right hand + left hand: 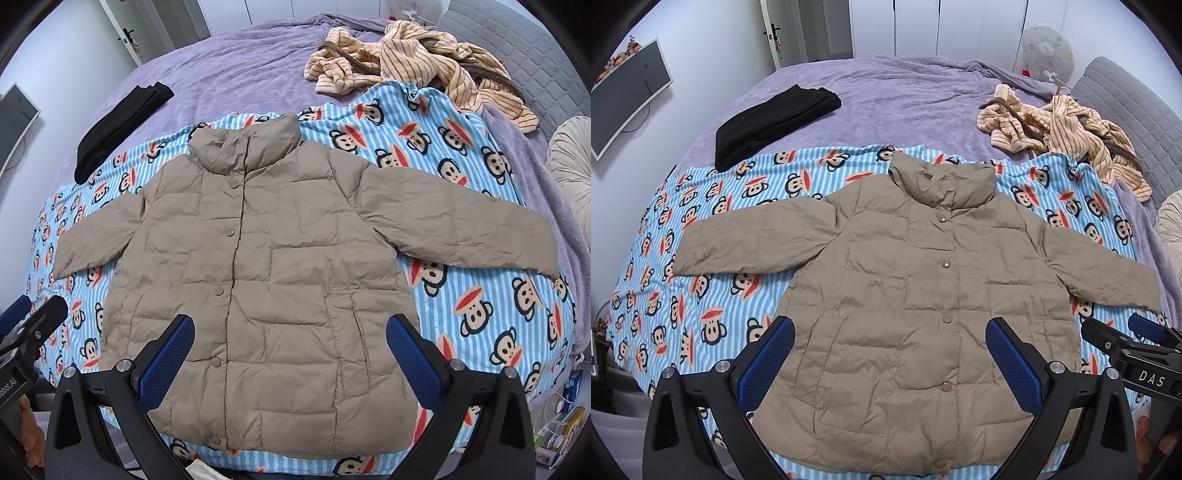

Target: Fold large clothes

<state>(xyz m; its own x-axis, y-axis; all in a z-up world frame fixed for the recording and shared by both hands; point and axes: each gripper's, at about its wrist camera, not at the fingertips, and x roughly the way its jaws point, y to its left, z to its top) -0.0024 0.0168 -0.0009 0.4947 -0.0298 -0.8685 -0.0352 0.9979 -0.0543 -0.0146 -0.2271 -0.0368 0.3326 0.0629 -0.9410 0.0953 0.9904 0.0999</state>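
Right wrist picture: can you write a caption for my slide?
Open right gripper above a tan puffer jacket spread flat, sleeves out, on a monkey-print blanket.

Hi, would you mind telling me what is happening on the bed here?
A person holds a hand-held gripper in each hand above a tan puffer jacket spread flat, snapped shut, sleeves out, on a monkey-print blanket. The left hand-held gripper and right hand-held gripper are open, holding nothing. No fold made yet.

2 wrist views, side by side above the bed's foot

Both face forward and down, near the jacket (905, 295), sharing it and the monkey blanket (701, 266).
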